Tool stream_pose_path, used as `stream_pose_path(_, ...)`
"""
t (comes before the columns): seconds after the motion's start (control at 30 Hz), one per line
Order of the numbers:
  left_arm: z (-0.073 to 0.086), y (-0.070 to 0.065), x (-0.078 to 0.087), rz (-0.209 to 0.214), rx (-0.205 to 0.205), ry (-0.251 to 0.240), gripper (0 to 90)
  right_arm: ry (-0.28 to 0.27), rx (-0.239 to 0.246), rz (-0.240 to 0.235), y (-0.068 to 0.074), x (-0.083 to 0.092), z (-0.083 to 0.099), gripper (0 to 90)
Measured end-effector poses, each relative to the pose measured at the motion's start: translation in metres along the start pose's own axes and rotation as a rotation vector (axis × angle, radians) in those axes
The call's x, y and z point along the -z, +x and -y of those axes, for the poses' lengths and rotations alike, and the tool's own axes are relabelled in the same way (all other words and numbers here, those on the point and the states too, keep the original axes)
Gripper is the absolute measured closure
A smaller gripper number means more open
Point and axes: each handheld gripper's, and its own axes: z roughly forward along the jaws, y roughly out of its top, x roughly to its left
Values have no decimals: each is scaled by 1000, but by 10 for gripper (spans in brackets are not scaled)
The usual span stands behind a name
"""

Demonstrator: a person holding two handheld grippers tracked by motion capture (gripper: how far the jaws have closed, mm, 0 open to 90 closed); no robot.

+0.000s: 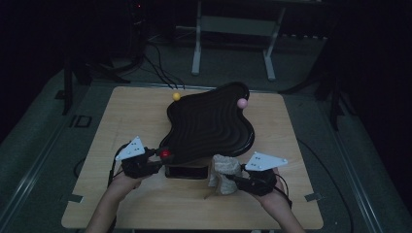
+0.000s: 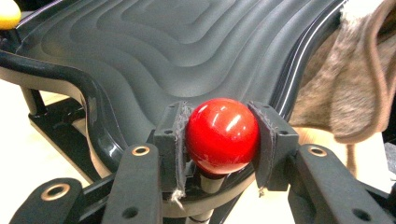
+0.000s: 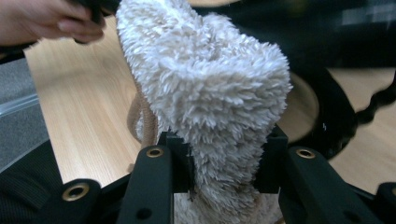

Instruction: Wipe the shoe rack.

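Red and glossy, the round red knob ball (image 2: 222, 135) sits squarely between the left gripper (image 2: 219, 140)'s two black jaws, one pad pressed against each flank, so the jaws are part-closed and clamped on it. The ball caps a short stem that drops straight down below it, at the near edge of the black wavy-edged tray with stepped ridges (image 2: 187, 51). In the high view that tray (image 1: 209, 124) stands raised over the light wooden table (image 1: 126, 121), its long axis running from the near-left corner, where the red ball (image 1: 165, 154) and the left gripper (image 1: 156, 162) meet, away to the far-right lobe. A small yellow ball (image 1: 176, 96) sits at its far-left edge and a pale pink ball (image 1: 242, 102) at the far-right one.

Over to the right gripper (image 3: 224, 175): its jaws are closed on a fluffy cream-white cloth (image 3: 210, 88), the pile bulging out above the pads and rising tall and upright from the grip. In the high view the cloth (image 1: 224, 170) stands just beside the tray's near edge, to the right of the dark base beneath it, with the right gripper (image 1: 233, 180) pointing in at it from the right. The person's left hand (image 3: 46, 18) shows at the far side of the right gripper view.
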Motion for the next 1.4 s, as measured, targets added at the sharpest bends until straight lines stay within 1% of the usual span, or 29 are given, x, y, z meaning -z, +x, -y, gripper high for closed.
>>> stream_pose_path(0.1,0,0,0,1,-3,2,592,2,8,28,-1,-3,0,660)
stream_pose_path(0.17,0,0,0,0,-3,0,593,13,-6,26,-4,-9,4,660)
stream_pose_path(0.2,0,0,0,1,-3,1,593,27,-9,24,-5,-13,5,660)
stream_pose_path(0.23,0,0,0,1,-2,2,592,40,-14,21,-4,-16,6,660)
stream_pose_path(0.3,0,0,0,-1,-1,1,592,42,-18,-3,-1,-18,5,661)
stream_pose_path(0.43,0,0,0,1,0,0,592,10,-1,-32,8,-15,-4,661)
stream_pose_path(0.47,0,0,0,0,1,-1,592,4,4,-23,9,-15,-6,661)
stream_pose_path(0.5,0,0,0,0,1,-1,592,2,6,-1,8,-17,-6,661)
stream_pose_path(0.53,0,0,0,1,-1,1,592,6,3,10,7,-19,-5,661)
stream_pose_path(0.6,0,0,0,0,-2,1,592,23,-18,12,3,-24,-1,661)
stream_pose_path(0.67,0,0,0,1,-1,-1,592,43,-25,5,2,-28,3,661)
stream_pose_path(0.73,0,0,0,3,-1,1,592,43,-29,-8,4,-28,3,661)
stream_pose_path(0.8,0,0,0,3,1,0,593,29,-23,-18,7,-25,-1,661)
stream_pose_path(0.83,0,0,0,4,2,0,592,19,-19,-13,8,-25,-2,661)
stream_pose_path(0.9,0,0,0,4,2,1,593,16,-6,23,9,-27,-3,660)
stream_pose_path(0.93,0,0,0,3,1,1,593,17,-7,33,8,-29,-2,661)
stream_pose_path(1.0,0,0,0,4,2,0,593,31,-21,34,6,-35,2,661)
stream_pose_path(1.07,0,0,0,4,0,2,593,45,-32,20,6,-40,3,661)
stream_pose_path(1.1,0,0,0,4,2,1,592,44,-37,9,7,-40,2,661)
stream_pose_path(1.2,0,1,0,6,2,1,592,25,-22,-3,12,-39,-4,661)
stream_pose_path(1.3,0,0,0,4,1,1,593,23,-20,28,11,-43,-3,661)
stream_pose_path(1.4,0,0,0,3,0,2,592,47,-37,31,8,-51,3,661)
